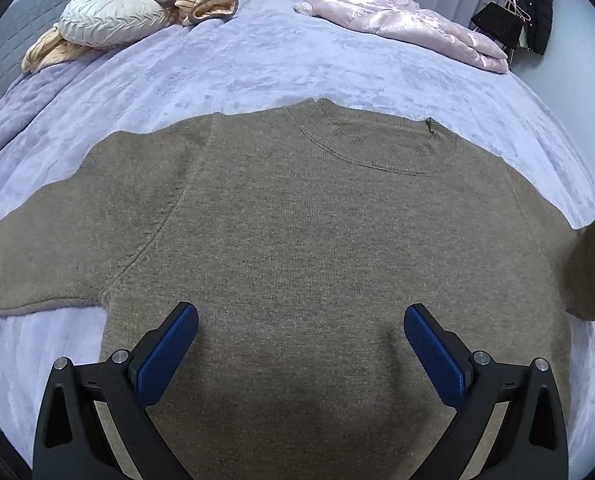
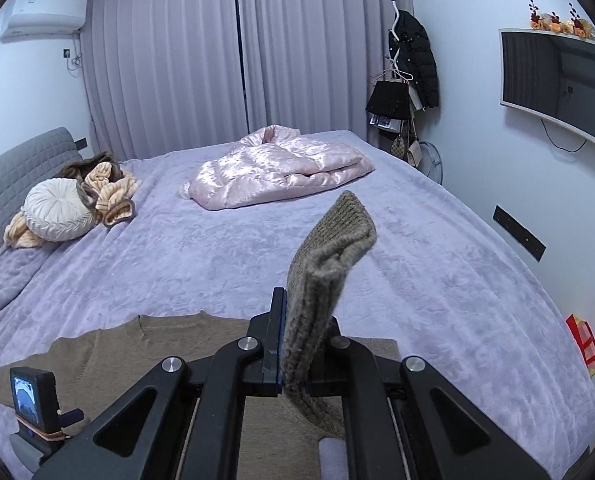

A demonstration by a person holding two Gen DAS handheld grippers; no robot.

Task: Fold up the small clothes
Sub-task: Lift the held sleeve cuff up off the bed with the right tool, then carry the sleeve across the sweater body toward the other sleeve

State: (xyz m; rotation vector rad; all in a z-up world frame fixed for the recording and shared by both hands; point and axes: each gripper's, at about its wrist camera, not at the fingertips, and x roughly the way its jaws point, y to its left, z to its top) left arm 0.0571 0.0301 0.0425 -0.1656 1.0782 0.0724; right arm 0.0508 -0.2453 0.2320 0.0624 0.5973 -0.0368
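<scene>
A brown knit sweater (image 1: pixel 297 216) lies spread flat on the lilac bedspread (image 1: pixel 257 68), neck hole toward the far side. My left gripper (image 1: pixel 301 320) hovers over the sweater's lower body, open, with nothing between its blue pads (image 1: pixel 165 356). In the right wrist view my right gripper (image 2: pixel 293 320) is shut on the ribbed cuff (image 2: pixel 329 264) of the sweater's sleeve, which sticks up past the fingers. That lifted sleeve (image 1: pixel 593 264) shows at the right edge of the left wrist view. The sweater's body (image 2: pixel 137 344) lies below the right gripper, with the left gripper's camera unit (image 2: pixel 33 396) over it.
A pink satin quilted piece (image 2: pixel 281 168) lies crumpled at the bed's far side. A round cream cushion (image 2: pixel 57 208) and peach striped cloth (image 2: pixel 113 188) sit by the grey headboard (image 2: pixel 13 172). A coat rack (image 2: pixel 409 64), curtains and a wall screen (image 2: pixel 557 88) stand beyond.
</scene>
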